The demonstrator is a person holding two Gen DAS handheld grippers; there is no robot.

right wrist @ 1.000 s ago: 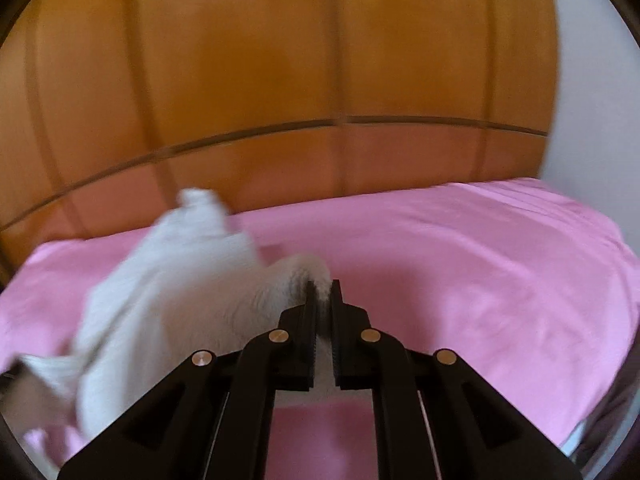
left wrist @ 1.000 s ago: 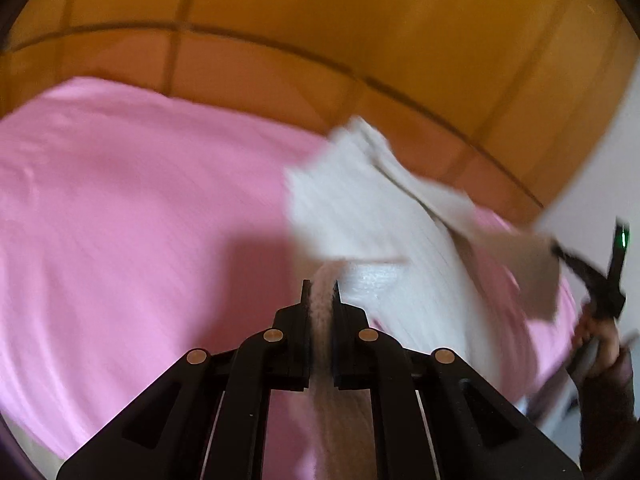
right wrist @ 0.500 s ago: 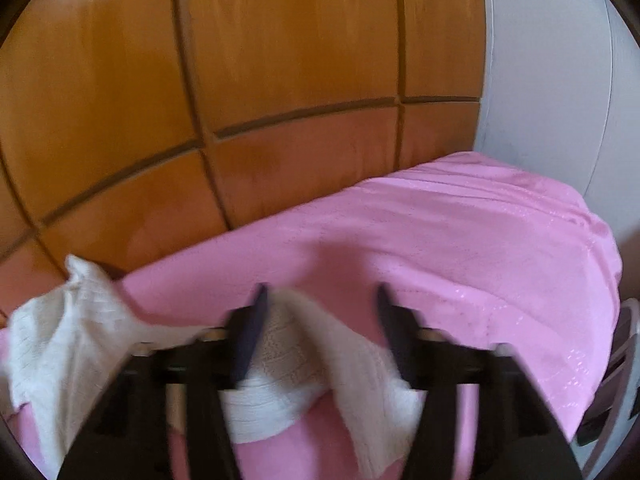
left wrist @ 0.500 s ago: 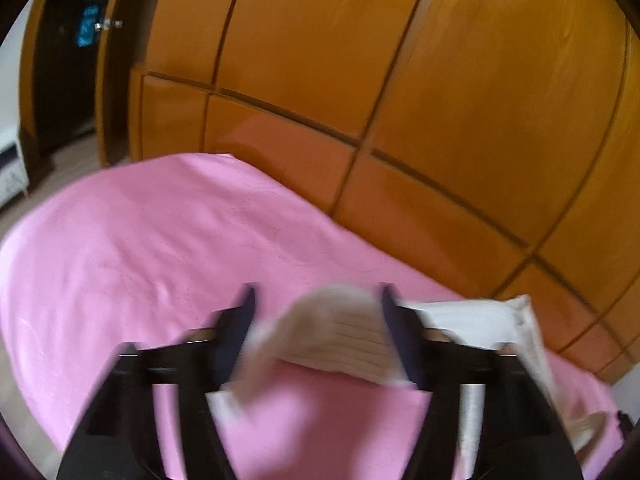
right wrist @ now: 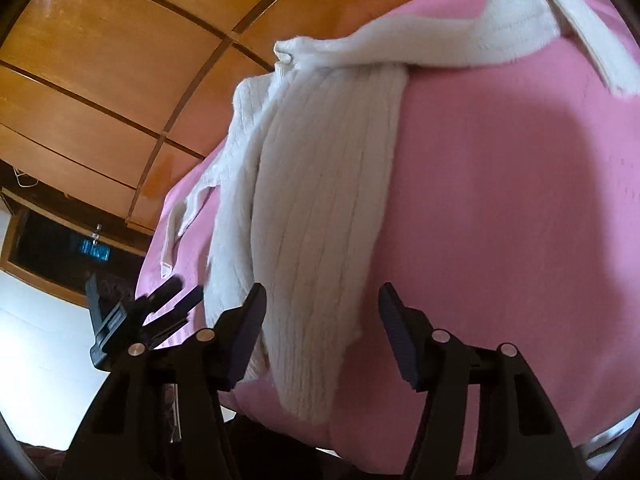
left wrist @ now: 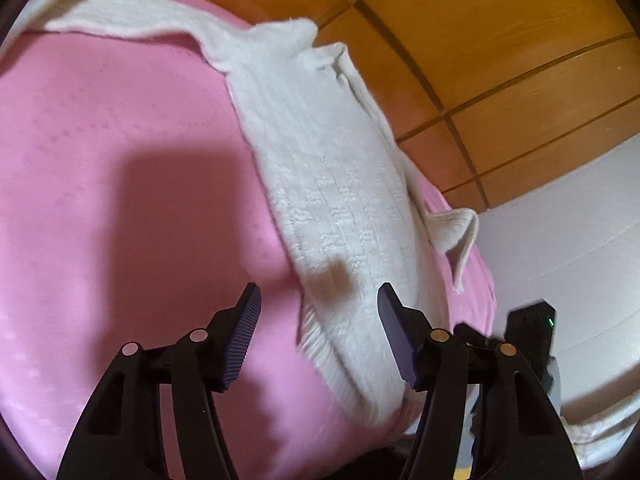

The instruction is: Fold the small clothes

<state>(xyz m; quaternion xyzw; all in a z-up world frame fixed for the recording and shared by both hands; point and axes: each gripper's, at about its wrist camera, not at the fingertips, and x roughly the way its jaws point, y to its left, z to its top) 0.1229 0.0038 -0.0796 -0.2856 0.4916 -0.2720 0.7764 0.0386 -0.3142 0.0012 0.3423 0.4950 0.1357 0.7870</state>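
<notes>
A small white knitted garment (left wrist: 340, 184) lies stretched out on the pink bed cover (left wrist: 120, 200), one sleeve reaching far left toward the bed's back edge. My left gripper (left wrist: 318, 316) is open and empty, just above the garment's near hem. In the right wrist view the same garment (right wrist: 320, 200) lies lengthwise with a sleeve spread to the upper right. My right gripper (right wrist: 320, 320) is open and empty over its near end. The left gripper (right wrist: 160, 312) shows at the lower left of the right wrist view, and the right gripper (left wrist: 532, 332) at the lower right of the left wrist view.
Orange wooden wardrobe panels (left wrist: 480, 40) stand behind the bed. A white wall (left wrist: 580, 240) is at the right in the left wrist view. A dark doorway (right wrist: 60, 248) shows at the left in the right wrist view. The bed's near edge runs just below both grippers.
Both grippers were shut on the garment's ends a second ago. They have opened and let it go, and the garment now lies flat on the bed.
</notes>
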